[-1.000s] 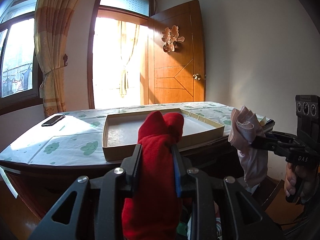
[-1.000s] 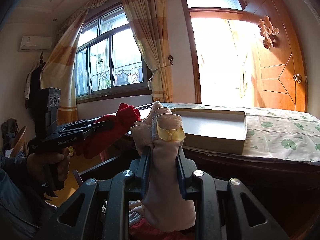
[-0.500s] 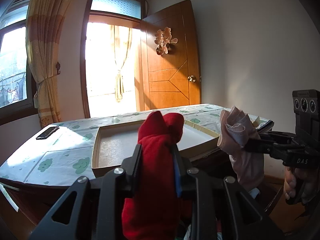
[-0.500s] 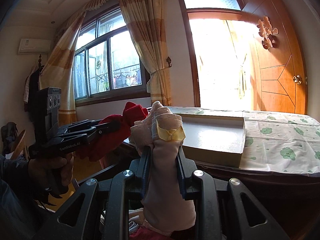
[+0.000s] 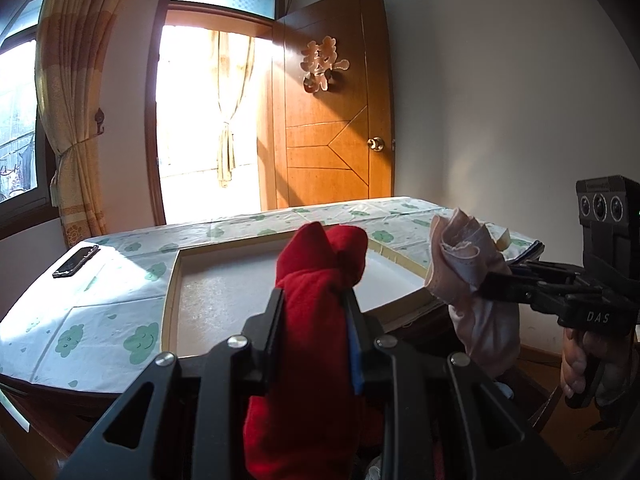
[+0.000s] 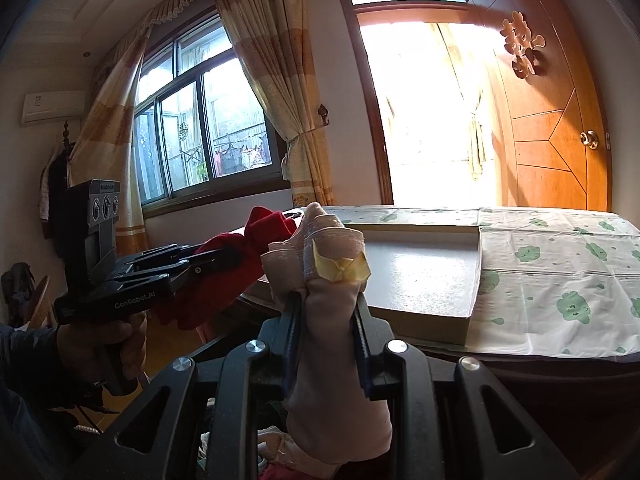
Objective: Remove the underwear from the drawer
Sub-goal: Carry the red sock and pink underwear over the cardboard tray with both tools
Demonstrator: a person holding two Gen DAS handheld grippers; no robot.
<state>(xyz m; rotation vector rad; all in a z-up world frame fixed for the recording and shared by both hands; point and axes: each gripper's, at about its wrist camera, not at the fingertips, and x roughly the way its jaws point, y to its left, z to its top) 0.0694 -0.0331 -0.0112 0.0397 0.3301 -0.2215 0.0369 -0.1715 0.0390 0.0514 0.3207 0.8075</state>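
My left gripper point(image 5: 316, 300) is shut on red underwear point(image 5: 320, 280), which sticks up between its fingers and hangs below; it also shows in the right wrist view point(image 6: 224, 276). My right gripper point(image 6: 326, 300) is shut on pale pink underwear point(image 6: 332, 264) with a yellow bow, seen at the right of the left wrist view point(image 5: 468, 264). Both garments are held in the air just before the near edge of the table point(image 5: 80, 320). More clothes show at the bottom of the right wrist view point(image 6: 276, 452); the drawer itself is hidden.
A shallow cardboard tray point(image 5: 170, 280) lies on the cloud-print tablecloth, right behind both garments. A black phone point(image 5: 76, 261) lies at the table's far left. A wooden door point(image 5: 332, 120) and bright doorway stand beyond.
Both grippers have risen and moved closer to the table, each still holding its garment. More of the tray's inside shows now.
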